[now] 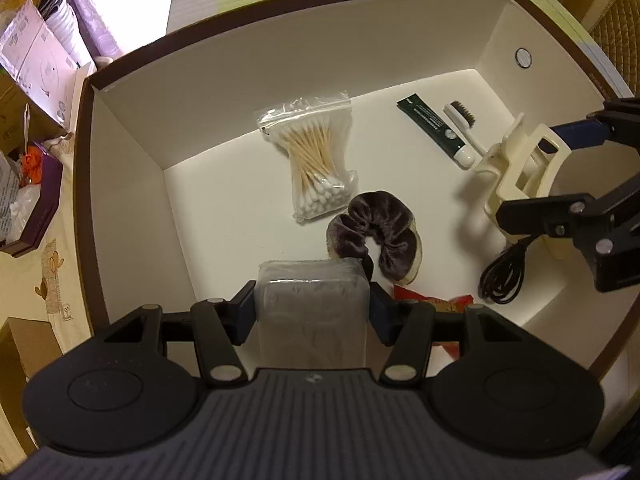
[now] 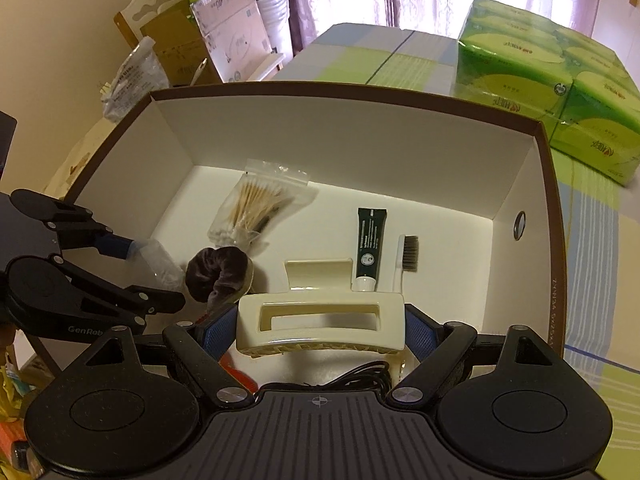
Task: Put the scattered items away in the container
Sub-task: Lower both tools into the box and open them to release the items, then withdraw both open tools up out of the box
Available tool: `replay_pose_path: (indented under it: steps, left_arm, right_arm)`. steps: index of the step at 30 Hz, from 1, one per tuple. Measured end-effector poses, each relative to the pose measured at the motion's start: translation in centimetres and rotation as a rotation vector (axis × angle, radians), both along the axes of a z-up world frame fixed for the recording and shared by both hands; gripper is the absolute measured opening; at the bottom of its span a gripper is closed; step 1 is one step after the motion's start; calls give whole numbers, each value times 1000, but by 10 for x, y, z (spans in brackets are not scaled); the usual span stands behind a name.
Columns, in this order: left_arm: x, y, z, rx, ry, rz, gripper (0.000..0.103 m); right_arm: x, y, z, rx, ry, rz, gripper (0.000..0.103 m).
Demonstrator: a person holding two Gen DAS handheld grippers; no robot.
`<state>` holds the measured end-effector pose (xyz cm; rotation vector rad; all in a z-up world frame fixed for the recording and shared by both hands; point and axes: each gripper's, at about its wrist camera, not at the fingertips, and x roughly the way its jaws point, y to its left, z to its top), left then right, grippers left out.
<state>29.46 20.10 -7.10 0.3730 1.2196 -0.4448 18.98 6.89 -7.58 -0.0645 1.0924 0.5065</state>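
Both grippers hang over the big white box [image 2: 532,184], so this looks like the drop-off step. The right gripper [image 2: 320,322] squeezes a cream hair claw clip [image 2: 320,330]. The left gripper [image 1: 311,312] pinches a clear plastic packet [image 1: 312,308]. Next, each should lower and let go beside the scrunchie [image 1: 374,234].

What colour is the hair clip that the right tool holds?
Cream, almost ivory. The hair clip shows best in the right wrist view.
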Motion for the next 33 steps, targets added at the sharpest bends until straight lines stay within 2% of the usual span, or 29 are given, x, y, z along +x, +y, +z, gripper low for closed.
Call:
replay_pose_path:
  steps: [6, 10, 17, 19, 24, 33]
  left_arm:
    - [0, 1, 1, -11, -5, 1, 52]
    - [1, 2, 6, -26, -19, 13, 59]
    - [-1, 2, 13, -36, -36, 13, 63]
    - [-2, 1, 14, -36, -40, 14, 64]
    - [-4, 1, 17, -44, -46, 19, 66]
    - [-18, -2, 29, -61, -72, 34, 76]
  right_arm:
    - [3, 1, -5, -10, 19, 1, 87]
    - [5, 3, -7, -12, 28, 4, 87]
    - [9, 8, -8, -13, 31, 34, 88]
    - [7, 8, -7, -14, 17, 39, 103]
    - [3, 6, 1, -7, -14, 51, 103]
    - [-20, -3, 19, -38, -46, 50, 103]
